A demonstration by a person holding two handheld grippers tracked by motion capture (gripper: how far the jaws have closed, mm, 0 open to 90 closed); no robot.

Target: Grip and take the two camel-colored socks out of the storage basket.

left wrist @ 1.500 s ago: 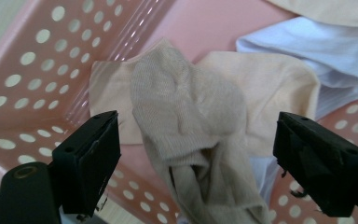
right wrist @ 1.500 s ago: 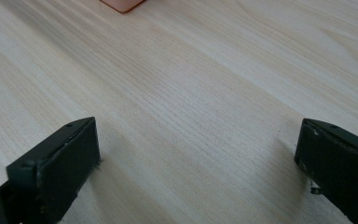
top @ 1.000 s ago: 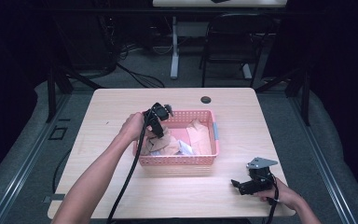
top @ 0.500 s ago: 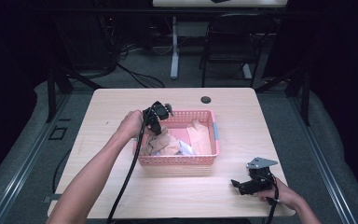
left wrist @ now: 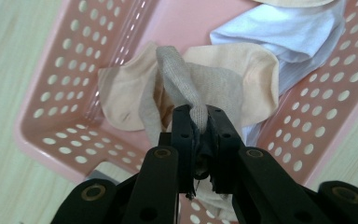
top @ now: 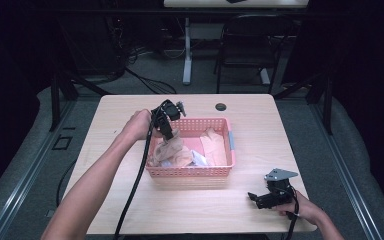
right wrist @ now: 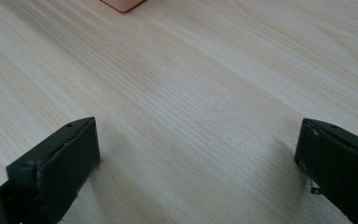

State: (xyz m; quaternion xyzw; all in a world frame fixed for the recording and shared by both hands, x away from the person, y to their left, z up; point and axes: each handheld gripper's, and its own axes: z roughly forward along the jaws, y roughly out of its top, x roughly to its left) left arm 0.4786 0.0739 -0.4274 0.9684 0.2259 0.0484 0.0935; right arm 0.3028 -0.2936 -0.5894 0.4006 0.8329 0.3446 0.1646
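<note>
We see the left gripper [left wrist: 199, 122] clenched on a fold of a grey-beige sock [left wrist: 182, 77], lifting it from the left end of the pink basket [top: 227, 142] so it hangs lengthwise downward. The right gripper [top: 256, 198] rests released near the table's [top: 260, 112] right front corner, waiting.

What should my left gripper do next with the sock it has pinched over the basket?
Probably lift it a little higher. The left gripper is shut on the grey-beige sock, but the sock's lower part hangs into the pink basket against a peach sock. The right gripper rests open on the table.
</note>
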